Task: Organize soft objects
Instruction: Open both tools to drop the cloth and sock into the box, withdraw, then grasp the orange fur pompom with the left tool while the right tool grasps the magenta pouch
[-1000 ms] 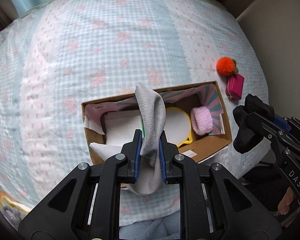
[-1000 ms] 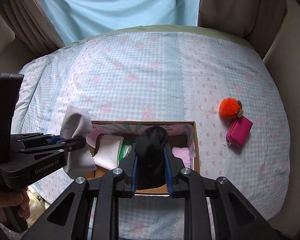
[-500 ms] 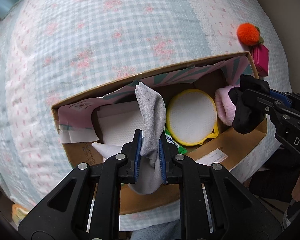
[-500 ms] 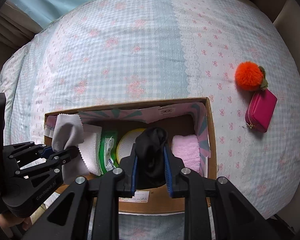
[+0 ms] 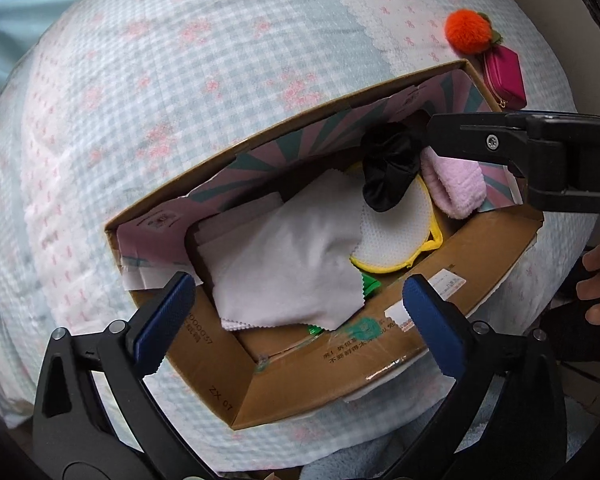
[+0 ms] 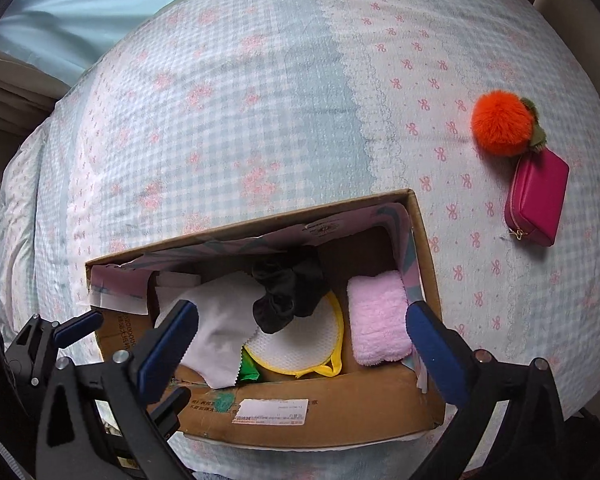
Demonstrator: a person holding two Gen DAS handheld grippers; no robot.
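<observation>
Left gripper [image 5: 300, 306] opening, jaws spread wide, nothing between the pads; blue fingertips [image 5: 166, 312] hanging over near edge of cardboard box [image 5: 312, 376]. Right gripper [image 6: 304, 332] also opening, jaws wide apart, nothing gripped, poised over near side of same box [image 6: 340, 408]; seen in left view as black arm [image 5: 512, 152] reaching in from right over box's right end.

Inside box: grey cloth [image 5: 288, 256] lying loose across left-middle, draped over white textured pad [image 5: 236, 325] and partly over a green packet [image 5: 370, 282]. Same cloth [image 6: 220, 332] in right view just beyond left fingertip. Black sock [image 5: 390, 174] bunched up at far middle, resting on round white mesh pad with yellow rim [image 5: 396, 236]; in right view black sock [image 6: 288, 294] overlapping top of round pad [image 6: 300, 344]. Pink fluffy towel [image 6: 378, 320] rolled at right end of box, touching right wall; also visible in left view [image 5: 456, 184] under right gripper arm.

Box sitting on gingham bedspread [image 6: 240, 100] with pink flower print. Orange pompom [image 6: 500, 124] and magenta pouch [image 6: 538, 200] touching each other on bedspread, well right of box and outside it. Person's fingers [image 5: 598, 280] at right edge of left view.
</observation>
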